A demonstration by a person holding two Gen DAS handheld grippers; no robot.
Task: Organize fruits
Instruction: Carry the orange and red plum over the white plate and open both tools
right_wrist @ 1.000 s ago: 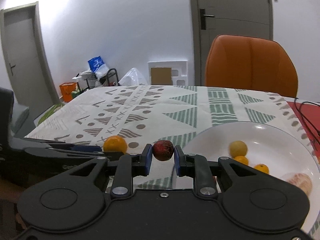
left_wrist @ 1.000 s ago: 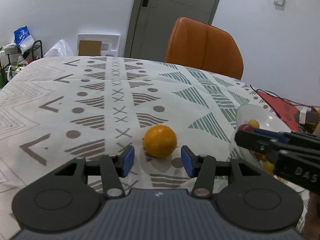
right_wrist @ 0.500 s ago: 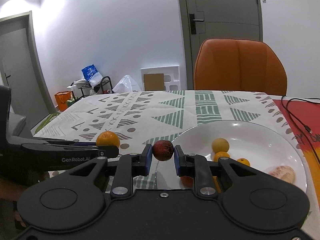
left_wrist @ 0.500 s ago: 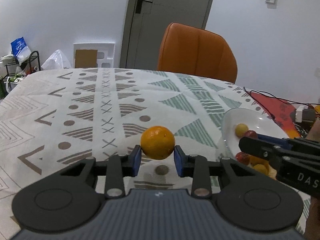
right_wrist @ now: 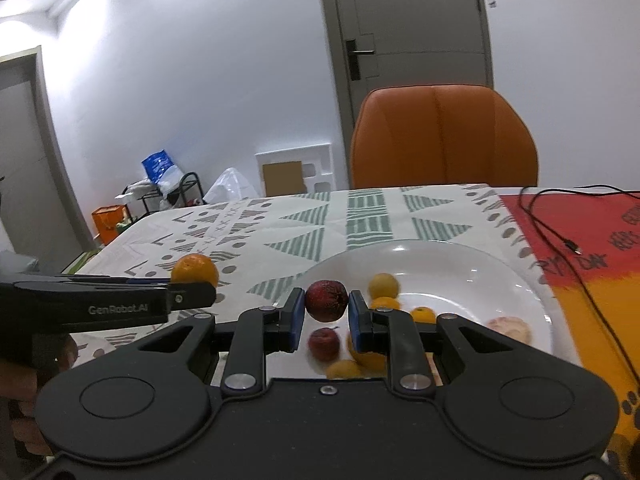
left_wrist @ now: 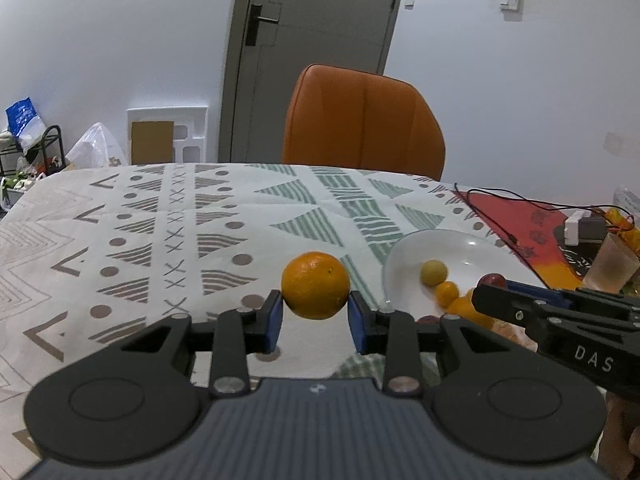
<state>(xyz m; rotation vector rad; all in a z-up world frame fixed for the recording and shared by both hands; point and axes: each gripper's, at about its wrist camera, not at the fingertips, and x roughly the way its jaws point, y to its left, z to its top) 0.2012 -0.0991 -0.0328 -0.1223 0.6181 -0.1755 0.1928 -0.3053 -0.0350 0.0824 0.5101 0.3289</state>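
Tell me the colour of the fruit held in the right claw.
Dark red. The fruit sits between the right claw's blue pads; the right wrist view shows it best.

the right gripper (left_wrist: 486, 294) cuts across the plate (left_wrist: 404, 252) in the left wrist view, hiding its near right part and most of the fruit there; the red fruit (left_wrist: 494, 280) shows only its top. in the right wrist view the left gripper (right_wrist: 200, 294) covers the lower half of the orange (right_wrist: 195, 267), and the fruits (right_wrist: 352, 364) at the plate's near edge are blurred and partly behind the fingers (right_wrist: 362, 320). a hand (right_wrist: 24, 368) at the left edge is mostly cut off.
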